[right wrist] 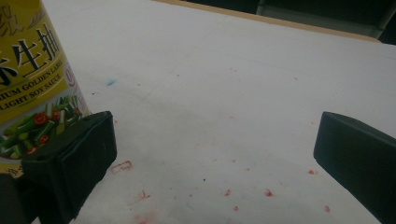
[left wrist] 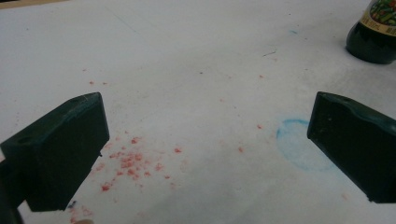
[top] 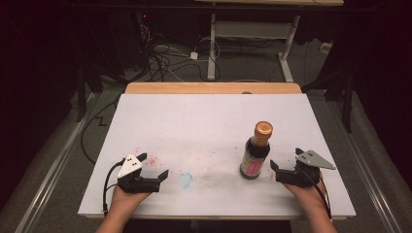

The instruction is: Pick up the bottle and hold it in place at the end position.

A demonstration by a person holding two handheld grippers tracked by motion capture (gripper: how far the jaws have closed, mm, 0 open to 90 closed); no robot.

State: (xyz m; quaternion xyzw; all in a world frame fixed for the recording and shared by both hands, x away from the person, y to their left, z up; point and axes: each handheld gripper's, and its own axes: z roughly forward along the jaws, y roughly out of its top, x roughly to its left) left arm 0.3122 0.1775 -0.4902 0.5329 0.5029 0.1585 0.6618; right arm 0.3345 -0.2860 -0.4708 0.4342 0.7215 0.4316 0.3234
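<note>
Soy sauce bottle (top: pixel 256 151) stands upright near right front corner of surface (top: pixel 194 121). Right tool (top: pixel 286 164) spread wide, empty, just beside bottle. Left tool (top: pixel 154 166) spread wide, empty, near left front edge. Risk: right tool bumps tall bottle sideways, bottle tips, maybe rolls off edge.

The soy sauce bottle (top: pixel 256 151) stands upright on the table (top: pixel 204 121), right of centre and toward the near edge. Just beside it on the right sits the right gripper (top: pixel 286 164); the left gripper (top: pixel 154 166) rests well apart, near the left front.
</note>
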